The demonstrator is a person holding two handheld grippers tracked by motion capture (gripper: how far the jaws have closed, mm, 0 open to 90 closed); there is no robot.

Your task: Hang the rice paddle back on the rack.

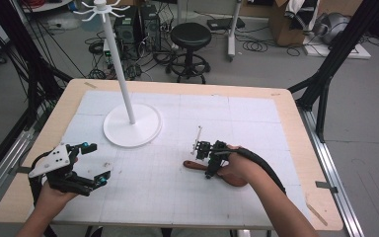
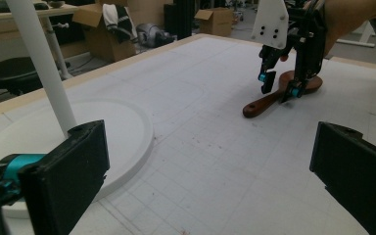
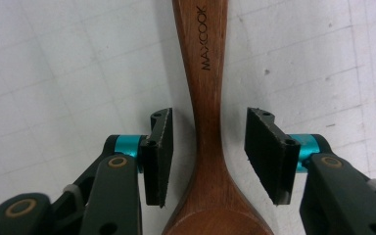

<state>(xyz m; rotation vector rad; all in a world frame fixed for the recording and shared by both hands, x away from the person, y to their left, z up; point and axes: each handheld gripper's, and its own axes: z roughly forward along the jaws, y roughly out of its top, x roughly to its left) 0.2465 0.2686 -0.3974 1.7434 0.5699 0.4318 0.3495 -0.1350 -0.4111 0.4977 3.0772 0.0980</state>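
Two grippers work over the white mat. The right gripper [image 3: 208, 147], at the lower right of centre in the high view, hangs over a wooden spoon [image 3: 208, 88] lying flat there, its jaws spread to either side of the handle's neck, not touching it. The left gripper [image 1: 81, 170], at lower left, is spread wide, holding nothing, near the white stand [image 1: 132, 126].

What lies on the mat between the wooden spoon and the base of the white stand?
Nothing: the high view shows bare gridded mat between the wooden spoon and the stand's round base.
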